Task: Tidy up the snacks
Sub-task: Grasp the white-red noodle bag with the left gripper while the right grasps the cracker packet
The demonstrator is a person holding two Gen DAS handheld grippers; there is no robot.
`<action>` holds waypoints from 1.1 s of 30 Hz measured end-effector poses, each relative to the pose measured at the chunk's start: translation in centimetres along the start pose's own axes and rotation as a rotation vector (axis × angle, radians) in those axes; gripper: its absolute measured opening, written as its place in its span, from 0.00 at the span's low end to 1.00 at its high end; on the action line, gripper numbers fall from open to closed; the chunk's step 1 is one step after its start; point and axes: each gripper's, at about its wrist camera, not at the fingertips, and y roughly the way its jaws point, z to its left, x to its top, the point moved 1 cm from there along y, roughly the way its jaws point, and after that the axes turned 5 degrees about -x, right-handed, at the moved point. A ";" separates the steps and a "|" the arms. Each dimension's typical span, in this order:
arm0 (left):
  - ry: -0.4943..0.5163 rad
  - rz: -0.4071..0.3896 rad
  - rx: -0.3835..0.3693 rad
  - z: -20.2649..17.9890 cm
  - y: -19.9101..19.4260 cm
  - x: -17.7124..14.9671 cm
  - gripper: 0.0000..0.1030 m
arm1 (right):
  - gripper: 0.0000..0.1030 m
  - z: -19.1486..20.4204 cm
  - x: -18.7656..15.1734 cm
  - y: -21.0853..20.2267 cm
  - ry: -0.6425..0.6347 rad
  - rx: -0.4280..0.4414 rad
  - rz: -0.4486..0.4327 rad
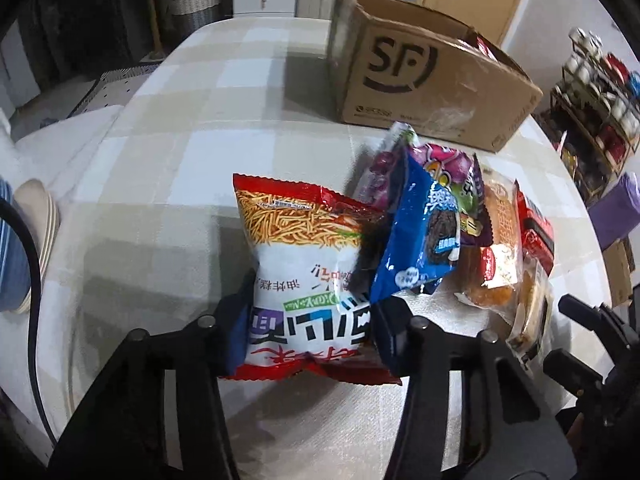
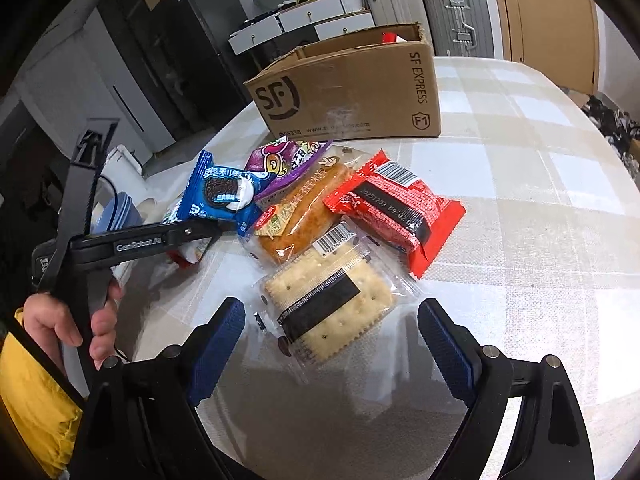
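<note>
Left gripper (image 1: 306, 320) is squeezed shut on a bag of noodle snacks (image 1: 304, 276), with its blue pads pressing the bag from both sides. That bag is red and white and sticks out forward between the fingers, above the checked tablecloth (image 1: 192, 152). Just to its right, a blue Oreo cookie pack (image 1: 420, 244) leans against it. Behind the blue pack is a purple candy bag (image 1: 452, 168).

Right gripper (image 2: 332, 344) has its two fingers spread wide apart and holds nothing. A clear pack of crackers (image 2: 332, 300) lies flat on the cloth between the fingers, a little in front of them. Whether the pads touch it is hard to tell. Just past the crackers lies a bread in a clear wrapper (image 2: 304, 208), and beside it on the right a red wafer pack (image 2: 396, 204). These snacks sit close together in a pile.

Farther back stands an open brown SF Express cardboard box (image 2: 352, 92), near the far edge of the table.
</note>
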 end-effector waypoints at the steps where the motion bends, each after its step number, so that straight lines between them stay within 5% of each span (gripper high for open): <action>1: -0.013 -0.008 0.003 0.4 -0.4 0.0 0.45 | 0.87 -0.1 0.0 0.0 0.010 0.011 0.011; 15: -0.108 -0.230 -0.081 3.1 -9.7 -1.4 0.44 | 0.87 0.0 0.6 1.4 0.103 -0.012 0.042; 23: -0.096 -0.224 -0.109 2.6 -10.8 -2.5 0.44 | 0.87 2.7 1.0 2.8 0.016 -0.162 0.038; 27: -0.073 -0.201 -0.113 1.5 -9.7 -2.5 0.44 | 0.75 3.5 0.5 3.0 -0.061 -0.226 0.024; 33: -0.035 -0.189 -0.112 0.1 -9.0 -2.8 0.44 | 0.67 2.8 -0.3 2.1 -0.076 -0.188 0.004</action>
